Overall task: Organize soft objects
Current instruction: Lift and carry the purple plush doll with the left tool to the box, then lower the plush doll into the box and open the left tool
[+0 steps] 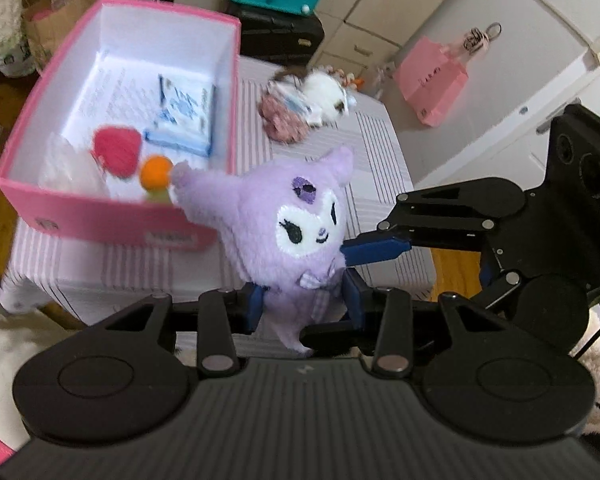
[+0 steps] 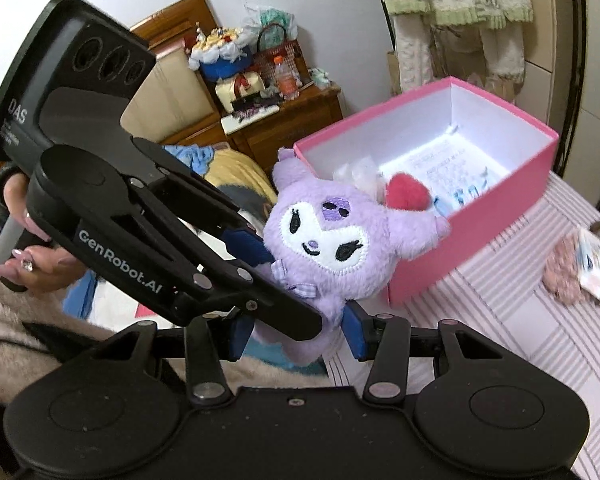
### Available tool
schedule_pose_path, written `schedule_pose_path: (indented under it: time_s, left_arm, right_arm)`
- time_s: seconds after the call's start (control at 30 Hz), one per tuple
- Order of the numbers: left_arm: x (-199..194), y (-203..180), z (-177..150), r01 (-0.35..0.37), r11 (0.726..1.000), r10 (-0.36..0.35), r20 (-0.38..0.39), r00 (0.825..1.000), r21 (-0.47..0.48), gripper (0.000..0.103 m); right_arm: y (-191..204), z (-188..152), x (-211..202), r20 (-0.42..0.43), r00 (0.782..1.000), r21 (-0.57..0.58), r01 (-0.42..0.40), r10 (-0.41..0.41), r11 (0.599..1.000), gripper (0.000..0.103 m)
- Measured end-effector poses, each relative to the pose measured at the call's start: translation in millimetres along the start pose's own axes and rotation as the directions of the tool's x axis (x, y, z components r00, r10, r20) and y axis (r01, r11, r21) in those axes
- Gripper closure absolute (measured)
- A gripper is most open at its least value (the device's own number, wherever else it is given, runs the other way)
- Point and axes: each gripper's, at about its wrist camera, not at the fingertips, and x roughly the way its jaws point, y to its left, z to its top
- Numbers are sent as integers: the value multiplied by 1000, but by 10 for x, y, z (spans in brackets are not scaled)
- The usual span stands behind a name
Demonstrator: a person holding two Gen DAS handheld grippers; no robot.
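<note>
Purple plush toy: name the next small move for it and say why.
Probably carry the purple plush toy forward over the rim of the pink box before letting go. Both the left gripper and the right gripper are clamped on its lower body, it hangs in front of the box's near wall, and the box already holds a red pompom.

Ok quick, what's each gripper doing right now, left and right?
Left gripper: shut on the purple plush toy, low on its body.
Right gripper: shut on the same toy, also near its bottom.
</note>
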Motion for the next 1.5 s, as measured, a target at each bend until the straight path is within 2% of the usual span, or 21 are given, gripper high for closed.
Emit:
schedule_pose_path:
  time_s: [0.33,0.63,0.83,1.07,1.37,1.5]
  left_arm:
    - [-49,444,547,-13,1000,13,71,997,-6,65]
    - [169,966,1085,-47,996,56,130,990,-75,65]
    - [511,1322,1403,-85,989,95,88,992,-119,66]
    - [870,1606,1611,-101,983,107,30,994,-155,66]
    - [1052,1653,1661,-148,975,151,2,989,-165,66]
    - [1040,1597,1656,-170,975,174,13,985,-140,60]
  right_arm:
    - [-296,538,276,56,998,89,-23,18,996,51]
    - [-724,1068,678,78,996,172,26,-40,985,53]
    - [-1107,1311,1092,54,996,233,56,-71,971,54]
    - [-1337,1448,1469,8,989,206,145,-150,968,54]
    - [-1527,1554,1762,-83,976,188,215,-202,958,50]
    - [-1522,1562,1788,-107,971,163,227,-212,960,45]
